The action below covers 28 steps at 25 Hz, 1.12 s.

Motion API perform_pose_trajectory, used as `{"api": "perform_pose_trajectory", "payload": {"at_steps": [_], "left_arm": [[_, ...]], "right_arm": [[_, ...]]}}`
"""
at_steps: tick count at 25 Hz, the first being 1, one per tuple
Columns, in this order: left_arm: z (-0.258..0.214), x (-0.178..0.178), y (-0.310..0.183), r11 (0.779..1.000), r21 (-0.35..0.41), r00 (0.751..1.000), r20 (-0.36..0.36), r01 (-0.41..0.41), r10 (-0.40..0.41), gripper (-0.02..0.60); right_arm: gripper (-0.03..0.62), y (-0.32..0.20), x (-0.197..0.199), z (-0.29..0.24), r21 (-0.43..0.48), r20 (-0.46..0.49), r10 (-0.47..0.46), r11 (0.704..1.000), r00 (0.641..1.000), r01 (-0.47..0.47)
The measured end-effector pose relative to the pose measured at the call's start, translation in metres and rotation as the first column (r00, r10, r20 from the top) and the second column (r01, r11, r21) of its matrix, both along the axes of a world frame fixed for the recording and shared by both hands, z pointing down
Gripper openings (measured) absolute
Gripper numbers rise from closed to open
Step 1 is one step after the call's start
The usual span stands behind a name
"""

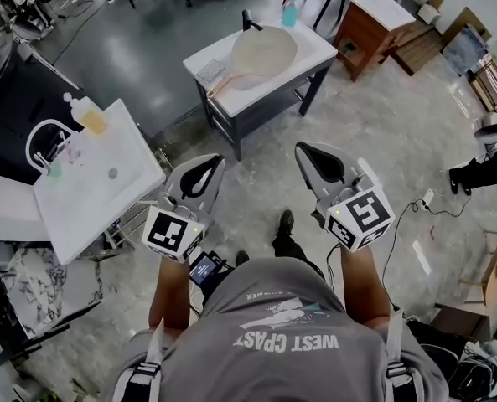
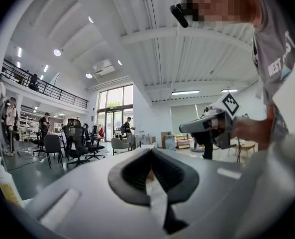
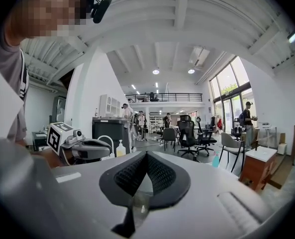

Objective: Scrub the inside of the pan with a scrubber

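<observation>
Head view: the person is holding both tools low in front of their body, over the floor. The left gripper (image 1: 208, 166) is keeping its jaws together, and nothing is sitting between them. The right gripper (image 1: 308, 152) is doing the same, jaws together with nothing in them. The pan (image 1: 261, 53) is lying on a white table (image 1: 319, 53) well ahead of both tools, far from touching them. A small grey flat thing (image 1: 210, 71) is lying just beside the pan's handle; I cannot tell what it is. A blue bottle (image 1: 290, 12) is standing at the far edge of that table. A white sink (image 1: 89, 182) with a yellow bottle (image 1: 89, 114) is sitting off to the left of the left tool.

Left gripper view: the left gripper (image 2: 150, 152) is pressing its dark pads together at the tip, holding nothing. It is pointing out into a big room with black chairs (image 2: 75, 143). The right gripper (image 2: 184, 128) is showing off to its right side, held in a hand (image 2: 246, 129).

Right gripper view: the right gripper (image 3: 147, 156) is also closing its pads tip to tip, holding nothing. The left gripper (image 3: 107, 146) is showing off to its left side. A brown cabinet (image 3: 256, 168) is standing ahead and to the right.
</observation>
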State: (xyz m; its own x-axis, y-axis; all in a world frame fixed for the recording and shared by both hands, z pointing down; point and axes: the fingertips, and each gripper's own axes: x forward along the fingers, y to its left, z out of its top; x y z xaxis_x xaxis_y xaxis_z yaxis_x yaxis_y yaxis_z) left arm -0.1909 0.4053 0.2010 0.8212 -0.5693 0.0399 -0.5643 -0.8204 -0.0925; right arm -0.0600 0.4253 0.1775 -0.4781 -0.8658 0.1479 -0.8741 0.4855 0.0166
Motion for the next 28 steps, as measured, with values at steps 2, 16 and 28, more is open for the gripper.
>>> {"api": "perform_pose_trajectory", "payload": {"at_steps": [2,16,28], "left_arm": [[0.003,0.004,-0.014,1.000,-0.006,0.999,0.013,0.030,-0.030,0.002],[0.017,0.093,-0.104,0.987,-0.035,0.986,0.057,0.158,-0.156,0.003],[0.041,0.146,-0.149,0.981,-0.077,0.974,0.155,0.180,-0.167,0.002]], "right_arm": [[0.002,-0.016,0.005,0.003,-0.002,0.004,-0.028,1.000,1.000,0.028],[0.002,-0.140,0.095,0.016,-0.026,0.027,-0.158,0.987,0.987,0.159],[0.002,-0.194,0.158,0.041,-0.069,0.087,-0.160,0.984,0.983,0.166]]}}
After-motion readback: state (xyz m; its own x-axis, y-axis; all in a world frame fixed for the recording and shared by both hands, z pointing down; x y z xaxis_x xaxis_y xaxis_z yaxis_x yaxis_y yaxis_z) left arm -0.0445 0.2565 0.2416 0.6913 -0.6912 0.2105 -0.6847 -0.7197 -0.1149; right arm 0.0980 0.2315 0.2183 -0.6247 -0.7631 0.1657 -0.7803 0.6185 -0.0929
